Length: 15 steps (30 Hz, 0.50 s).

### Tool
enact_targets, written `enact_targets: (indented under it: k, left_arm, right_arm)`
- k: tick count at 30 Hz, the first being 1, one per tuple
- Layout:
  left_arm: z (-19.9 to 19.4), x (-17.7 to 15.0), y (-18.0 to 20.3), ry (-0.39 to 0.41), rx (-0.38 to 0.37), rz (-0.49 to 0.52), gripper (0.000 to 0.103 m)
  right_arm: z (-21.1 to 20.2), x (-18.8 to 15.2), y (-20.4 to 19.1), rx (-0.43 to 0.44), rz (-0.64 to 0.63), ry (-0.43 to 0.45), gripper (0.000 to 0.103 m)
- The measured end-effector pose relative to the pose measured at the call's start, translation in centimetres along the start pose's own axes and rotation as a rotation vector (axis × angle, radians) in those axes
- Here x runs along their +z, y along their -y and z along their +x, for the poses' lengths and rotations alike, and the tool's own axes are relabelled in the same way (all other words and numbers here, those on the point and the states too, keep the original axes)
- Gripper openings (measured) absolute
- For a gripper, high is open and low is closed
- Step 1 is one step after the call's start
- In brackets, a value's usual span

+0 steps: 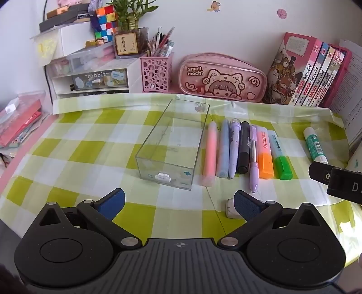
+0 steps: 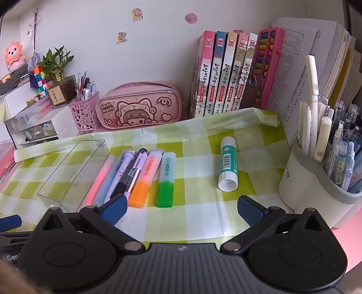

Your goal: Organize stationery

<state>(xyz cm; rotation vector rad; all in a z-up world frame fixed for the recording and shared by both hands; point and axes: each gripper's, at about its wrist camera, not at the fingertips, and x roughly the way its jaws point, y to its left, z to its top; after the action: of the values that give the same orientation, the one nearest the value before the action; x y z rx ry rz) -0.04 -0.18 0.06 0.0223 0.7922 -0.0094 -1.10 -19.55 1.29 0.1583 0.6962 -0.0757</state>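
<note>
A child's study desk at home is showing here: beyond the open jaws, a checked cloth is covering it, and a pink pencil case, storybooks and wall stickers are lining the back.

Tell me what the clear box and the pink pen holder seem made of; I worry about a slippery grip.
The clear box looks like hard, glossy transparent plastic: the checked cloth shows through its walls and the edges glint. The pink pen holder looks like a rigid punched mesh, metal or plastic, with a matte painted look; the round cut-outs leave that open.
</note>
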Motion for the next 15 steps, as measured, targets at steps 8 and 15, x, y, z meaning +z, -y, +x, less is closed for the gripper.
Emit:
enact_targets:
  k: [8,15]
  left_arm:
    - [0.02,0.56,-1.22,-0.018,-0.044,-0.027,0.098]
    - [-0.38,0.57,-0.80,-0.007,-0.023,0.000,0.098]
  right_arm:
    - [0.14,-0.16,0.10,0.018,-0.002,-0.007,0.103]
    - [-0.07,-0.22,0.40,0.014,0.017,-0.001,0.103]
